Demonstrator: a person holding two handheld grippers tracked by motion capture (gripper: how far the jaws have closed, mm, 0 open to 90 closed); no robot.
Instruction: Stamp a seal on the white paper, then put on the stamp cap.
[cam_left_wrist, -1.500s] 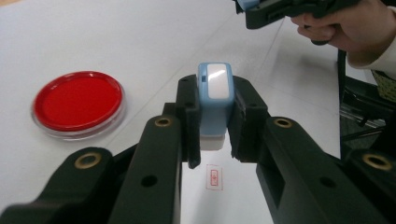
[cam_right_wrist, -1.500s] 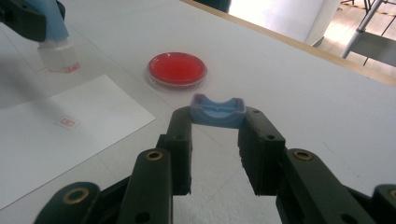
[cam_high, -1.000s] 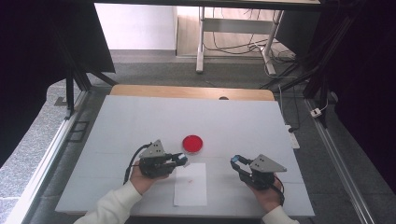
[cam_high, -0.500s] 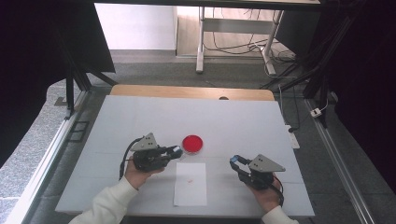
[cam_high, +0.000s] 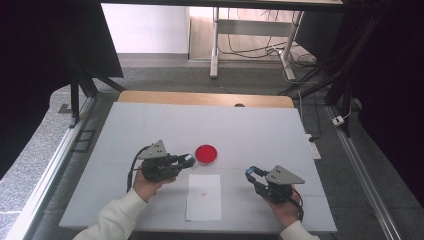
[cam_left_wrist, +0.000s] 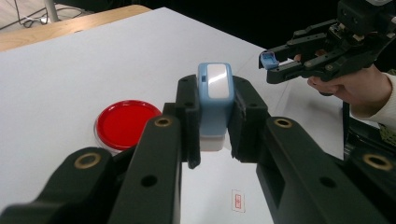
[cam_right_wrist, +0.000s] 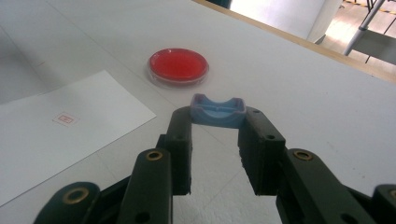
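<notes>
1. Gripper views resolve what the high view blurs: left gripper (cam_left_wrist: 212, 116) pinches a light-blue and white plastic stamp body (cam_left_wrist: 215, 100); right gripper (cam_right_wrist: 218, 119) pinches a small blue plastic cap (cam_right_wrist: 218, 111) at its jaw tips.
2. Small red stamped mark (cam_left_wrist: 237, 200) on the white paper sheet (cam_high: 204, 196) reads clearly from the left gripper view.
3. Left hand (cam_high: 145, 184) holds its gripper level, pointing at the round red ink pad dish (cam_high: 206, 154); right hand (cam_high: 282, 210) rests near the table's front edge, gripper aimed inward.
4. Stamp long axis stands upright across the jaws, white base down, above the table beside the dish.
</notes>
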